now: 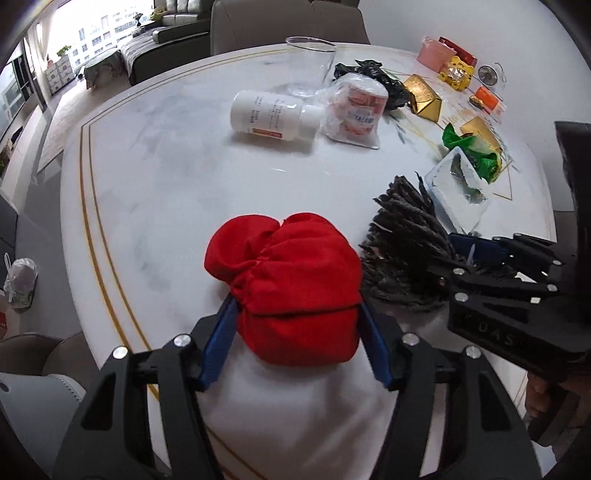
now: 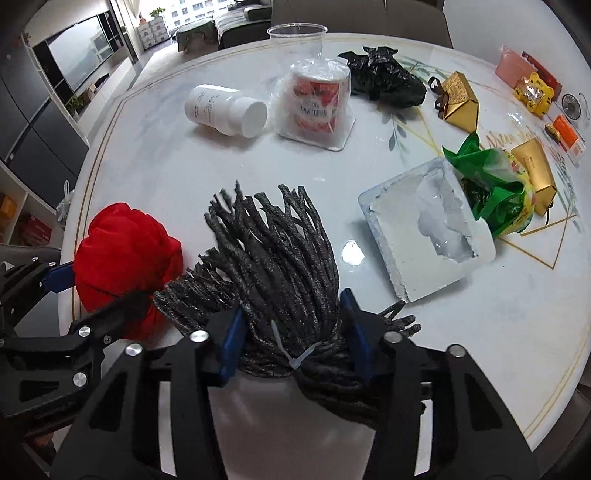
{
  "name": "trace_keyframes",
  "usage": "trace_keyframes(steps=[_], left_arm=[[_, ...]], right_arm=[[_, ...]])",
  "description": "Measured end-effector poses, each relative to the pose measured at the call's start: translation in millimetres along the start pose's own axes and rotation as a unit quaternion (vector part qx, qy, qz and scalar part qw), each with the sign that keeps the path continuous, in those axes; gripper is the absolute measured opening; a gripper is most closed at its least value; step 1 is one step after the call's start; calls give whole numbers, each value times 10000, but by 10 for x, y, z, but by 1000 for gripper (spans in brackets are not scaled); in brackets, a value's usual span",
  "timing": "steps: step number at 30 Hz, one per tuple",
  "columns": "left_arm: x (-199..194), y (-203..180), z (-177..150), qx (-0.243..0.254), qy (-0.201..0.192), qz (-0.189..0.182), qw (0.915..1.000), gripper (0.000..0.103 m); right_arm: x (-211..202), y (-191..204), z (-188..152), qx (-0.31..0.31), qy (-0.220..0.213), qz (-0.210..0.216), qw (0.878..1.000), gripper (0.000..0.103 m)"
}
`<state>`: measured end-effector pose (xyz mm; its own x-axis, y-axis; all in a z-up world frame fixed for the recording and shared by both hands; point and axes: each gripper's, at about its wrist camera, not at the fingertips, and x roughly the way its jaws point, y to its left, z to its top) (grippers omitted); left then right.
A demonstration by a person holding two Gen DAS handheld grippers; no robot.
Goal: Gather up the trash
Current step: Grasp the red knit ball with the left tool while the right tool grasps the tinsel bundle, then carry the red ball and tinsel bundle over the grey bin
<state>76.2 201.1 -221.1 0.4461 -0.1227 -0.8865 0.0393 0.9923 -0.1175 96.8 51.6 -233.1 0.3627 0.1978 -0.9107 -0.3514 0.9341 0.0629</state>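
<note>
My left gripper (image 1: 295, 314) is shut on a red cloth bundle (image 1: 291, 280) just above the near edge of the white marble table (image 1: 147, 177). My right gripper (image 2: 290, 317) is shut on a grey rope mop head (image 2: 273, 254) tied with a white zip tie, right beside the red bundle (image 2: 125, 258). The mop head also shows in the left wrist view (image 1: 402, 243). Trash on the table: a white bottle on its side (image 2: 225, 109), a cup in a clear bag (image 2: 316, 103), a crumpled black bag (image 2: 384, 77), a torn white foam tray (image 2: 421, 236) and a green bag (image 2: 491, 192).
A clear plastic cup (image 2: 297, 35) stands at the far edge. Gold gift boxes (image 2: 460, 101), a pink pack (image 2: 511, 66), a yellow toy (image 2: 535, 92) and an orange item (image 2: 565, 136) lie at the right. Chairs stand behind the table; a tied bag (image 1: 20, 282) sits on the floor at left.
</note>
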Motion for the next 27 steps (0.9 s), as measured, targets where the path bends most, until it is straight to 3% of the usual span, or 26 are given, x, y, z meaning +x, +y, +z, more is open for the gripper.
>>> trace_keyframes(steps=[2,5,9,20,27], left_arm=[[-16,-55,14,174,-41,35,9998,53],[-40,-47,49,133,12,-57,9999,42],[-106,-19,93,59,-4,-91,9999,35],[-684,-32,122,-65,-303,236,9992,34],[-1192,24,-111,-461,-509,602,9958,34]], right_arm=[[-25,-21,7,62,-12,57,10000,21],[-101,-52,39,167,0,217,9996,16],[-238,-45,49,138,-26,263,9996,16],[-757,21,98,-53,-304,480,9984,16],[-1197,240,47,-482,-589,740,9943,16]])
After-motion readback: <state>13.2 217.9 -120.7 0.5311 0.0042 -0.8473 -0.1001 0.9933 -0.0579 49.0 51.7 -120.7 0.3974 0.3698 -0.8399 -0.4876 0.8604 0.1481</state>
